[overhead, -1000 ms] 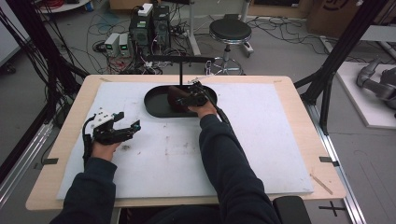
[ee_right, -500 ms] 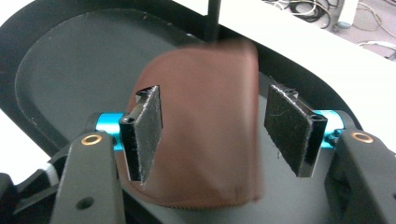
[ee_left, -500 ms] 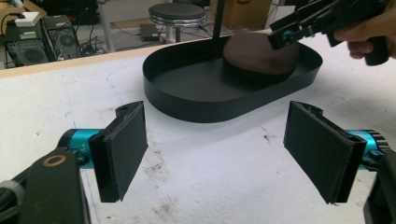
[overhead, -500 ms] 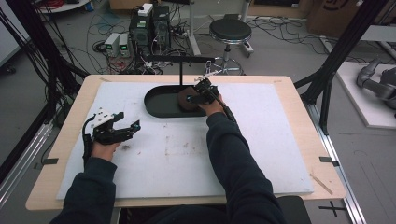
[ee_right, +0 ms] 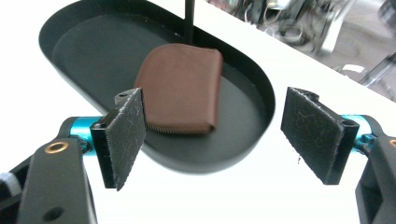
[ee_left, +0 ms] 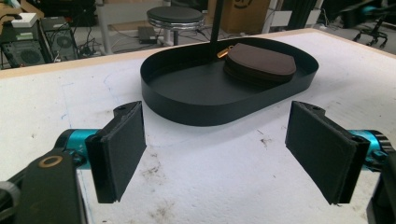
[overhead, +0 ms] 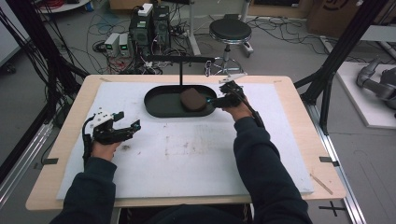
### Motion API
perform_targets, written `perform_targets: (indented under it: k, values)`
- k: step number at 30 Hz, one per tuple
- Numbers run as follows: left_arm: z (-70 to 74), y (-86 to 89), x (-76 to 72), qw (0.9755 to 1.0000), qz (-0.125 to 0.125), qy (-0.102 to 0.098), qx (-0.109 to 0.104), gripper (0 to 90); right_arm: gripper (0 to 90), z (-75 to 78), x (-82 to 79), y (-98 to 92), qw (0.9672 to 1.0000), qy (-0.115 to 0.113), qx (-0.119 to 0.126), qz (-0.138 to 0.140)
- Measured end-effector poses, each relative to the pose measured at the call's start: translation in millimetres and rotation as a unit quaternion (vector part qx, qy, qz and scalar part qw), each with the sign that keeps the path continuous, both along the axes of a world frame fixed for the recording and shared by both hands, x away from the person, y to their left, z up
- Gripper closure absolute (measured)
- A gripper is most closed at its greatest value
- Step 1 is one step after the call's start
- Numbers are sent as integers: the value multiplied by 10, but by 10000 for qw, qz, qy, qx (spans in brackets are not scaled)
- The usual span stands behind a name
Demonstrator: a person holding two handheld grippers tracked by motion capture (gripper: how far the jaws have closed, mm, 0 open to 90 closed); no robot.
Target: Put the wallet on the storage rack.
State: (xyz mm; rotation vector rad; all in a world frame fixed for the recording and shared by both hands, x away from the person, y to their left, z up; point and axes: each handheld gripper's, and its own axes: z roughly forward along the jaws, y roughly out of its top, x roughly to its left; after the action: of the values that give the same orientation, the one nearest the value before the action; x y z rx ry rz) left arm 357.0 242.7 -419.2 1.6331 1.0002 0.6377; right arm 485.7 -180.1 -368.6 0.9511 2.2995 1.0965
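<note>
A brown leather pouch (overhead: 193, 99) lies flat in the right half of a black oval tray (overhead: 161, 103) at the table's back middle. The right gripper view looks down on the pouch (ee_right: 183, 87) inside the tray (ee_right: 84, 51). My right gripper (overhead: 218, 99) hovers at the tray's right end, open, nothing between its pads (ee_right: 122, 135). My left gripper (overhead: 127, 122) rests open over the mat at the left, well short of the tray (ee_left: 205, 100) and the pouch (ee_left: 259, 63), with only bare mat in the gap between its pads.
A thin black post (overhead: 181, 71) rises from the tray's back rim and carries a horizontal bar (overhead: 180, 59). A white mat (overhead: 187, 154) with dark smudges covers the wooden table (overhead: 70, 126). Beyond the far edge stand a stool (overhead: 229, 30) and computer boxes (overhead: 149, 23).
My right gripper has drawn back to the right, from over the pouch to the tray's right end, leaving the pouch lying in the tray. The left gripper has not moved.
</note>
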Motion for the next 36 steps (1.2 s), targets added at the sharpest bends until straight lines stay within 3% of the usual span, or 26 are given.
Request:
perform_targets:
  k: [1,3,5,6,8,9,12,19,24,36]
  values:
    - [5,0,-2,10000,-3,-46,3,194,226,7,-68,-86,10000,-54,22,9]
    - [16,3,-5,10000,-19,-76,-35,189,200,44,-150,-237,9999,150,-65,10]
    - [24,5,-9,9999,-51,-87,-12,189,200,62,-294,-404,9999,-87,98,53]
    - [28,6,-12,10000,-48,-81,-7,189,200,77,-354,-482,9999,-137,61,17]
    - [34,8,-20,9999,-80,-77,-31,189,200,89,-494,-648,9994,-298,161,-84]
    - [37,8,-23,9999,-87,-73,-26,189,200,101,-559,-724,9993,-260,186,-177]
    - [41,-3,-28,9999,-96,-66,-13,189,200,99,-797,-933,9974,-562,305,-338]
    - [68,-44,-21,9999,-92,-108,-29,189,200,-72,-1267,-1255,9937,-855,388,-618]
    - [78,-65,-7,9999,-79,-139,-15,190,200,-198,-1374,-1375,9935,-851,328,-681]
    - [92,-50,-23,9999,-56,-137,-17,190,200,-266,-1397,-1435,9935,-764,294,-797]
